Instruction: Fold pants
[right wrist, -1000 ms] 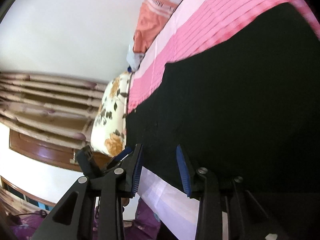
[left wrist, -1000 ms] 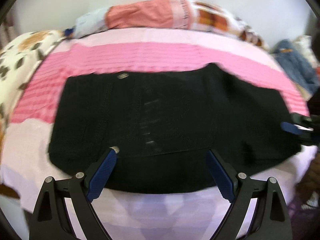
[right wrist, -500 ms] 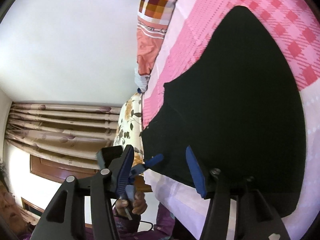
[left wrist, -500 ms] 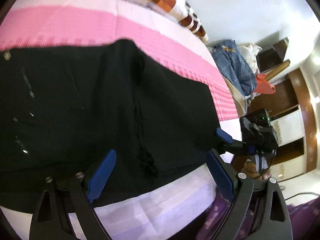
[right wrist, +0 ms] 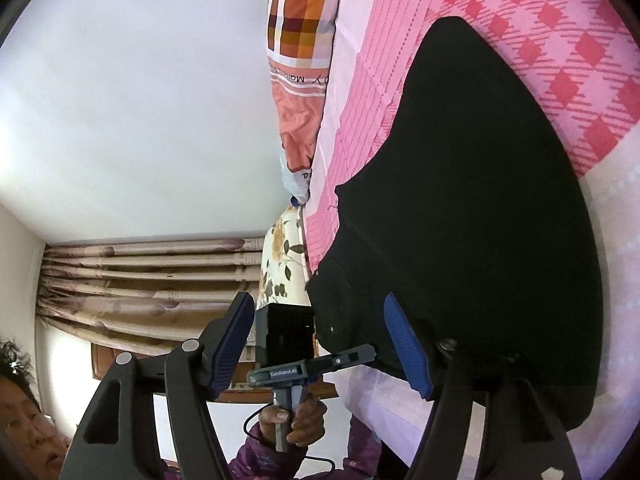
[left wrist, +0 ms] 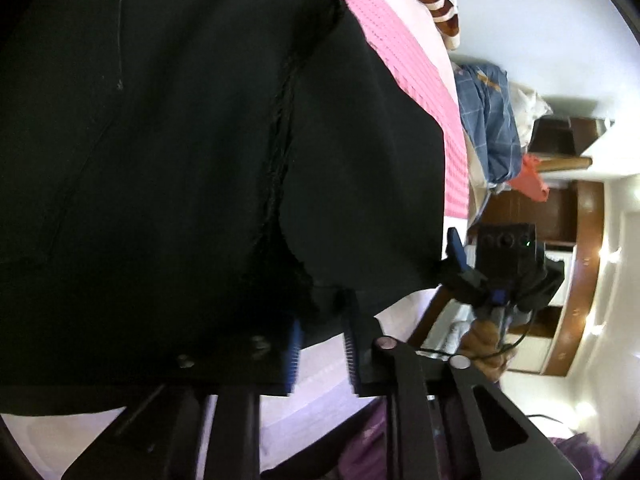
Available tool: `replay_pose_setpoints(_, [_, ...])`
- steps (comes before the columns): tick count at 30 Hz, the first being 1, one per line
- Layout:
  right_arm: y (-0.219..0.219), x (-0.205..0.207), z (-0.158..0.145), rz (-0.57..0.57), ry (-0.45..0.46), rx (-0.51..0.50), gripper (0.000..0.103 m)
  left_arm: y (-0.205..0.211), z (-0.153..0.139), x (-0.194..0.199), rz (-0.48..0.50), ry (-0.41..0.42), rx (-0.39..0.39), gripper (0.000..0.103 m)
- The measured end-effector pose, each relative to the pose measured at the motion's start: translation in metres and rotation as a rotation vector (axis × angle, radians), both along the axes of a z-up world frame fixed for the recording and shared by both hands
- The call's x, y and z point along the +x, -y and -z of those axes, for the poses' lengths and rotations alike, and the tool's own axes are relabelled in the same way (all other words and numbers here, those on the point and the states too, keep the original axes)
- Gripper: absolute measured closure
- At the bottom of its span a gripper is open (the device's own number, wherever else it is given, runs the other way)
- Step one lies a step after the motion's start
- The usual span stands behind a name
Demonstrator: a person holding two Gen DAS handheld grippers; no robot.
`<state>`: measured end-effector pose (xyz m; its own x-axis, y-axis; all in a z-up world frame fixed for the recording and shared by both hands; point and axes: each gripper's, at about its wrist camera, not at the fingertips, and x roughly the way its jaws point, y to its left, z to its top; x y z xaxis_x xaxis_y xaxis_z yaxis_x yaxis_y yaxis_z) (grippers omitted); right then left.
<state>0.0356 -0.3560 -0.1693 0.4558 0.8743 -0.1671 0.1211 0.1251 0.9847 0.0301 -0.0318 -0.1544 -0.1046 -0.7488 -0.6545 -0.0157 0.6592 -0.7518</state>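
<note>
Black pants (left wrist: pixel 180 140) lie spread on the pink bed cover (left wrist: pixel 404 56); they also show in the right wrist view (right wrist: pixel 480 220). My left gripper (left wrist: pixel 320 344) has its blue pads close together on the near edge of the pants, by the crotch seam. It also shows in the right wrist view (right wrist: pixel 344 354), at the near edge of the pants. My right gripper (right wrist: pixel 324 344) is open, its right pad over the edge of the pants and its left pad off the bed. It shows in the left wrist view (left wrist: pixel 456 256) at the hem corner.
A patterned quilt (right wrist: pixel 300 60) lies at the far side of the bed. A floral pillow (right wrist: pixel 280 256) sits at the waist end. A pile of clothes (left wrist: pixel 488 120) lies past the leg end. Curtains (right wrist: pixel 140 280) hang behind.
My left gripper has moved down to the edge of the pants and closed on it. My right gripper has opened wider and shifted along the near edge.
</note>
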Motion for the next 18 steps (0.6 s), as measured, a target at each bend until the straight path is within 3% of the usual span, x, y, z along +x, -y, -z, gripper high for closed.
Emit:
replay_pose_setpoints(2, [0.000, -0.001, 0.000, 0.000, -0.001, 0.004, 0.037, 0.003, 0.000, -0.002, -0.006, 0.000, 0.008, 0.090])
replay_pose_setpoints(5, [0.000, 0.000, 0.001, 0.001, -0.004, 0.010, 0.036, 0.002, -0.002, -0.001, -0.030, -0.021, -0.044, 0.090])
replay_pose_setpoints(6, [0.000, 0.000, 0.002, 0.006, -0.004, 0.015, 0.035, 0.003, -0.009, -0.002, -0.020, 0.004, -0.010, 0.090])
replay_pose_setpoints(8, [0.000, 0.001, 0.004, 0.012, -0.012, 0.023, 0.034, 0.001, -0.012, -0.003, -0.029, 0.024, 0.041, 0.078])
replay_pose_setpoints(10, [-0.001, 0.001, 0.004, 0.011, -0.014, 0.026, 0.034, -0.001, -0.006, 0.001, -0.053, -0.018, 0.038, 0.072])
replay_pose_setpoints(13, [-0.001, 0.001, 0.004, 0.012, -0.013, 0.027, 0.033, -0.007, 0.000, 0.004, -0.097, -0.052, 0.013, 0.070])
replay_pose_setpoints(17, [-0.001, 0.001, 0.004, 0.015, -0.019, 0.030, 0.033, 0.004, -0.005, 0.008, -0.084, -0.017, 0.013, 0.052])
replay_pose_setpoints(18, [-0.001, 0.001, 0.004, 0.017, -0.021, 0.032, 0.033, 0.008, -0.007, 0.008, -0.076, 0.002, 0.020, 0.052])
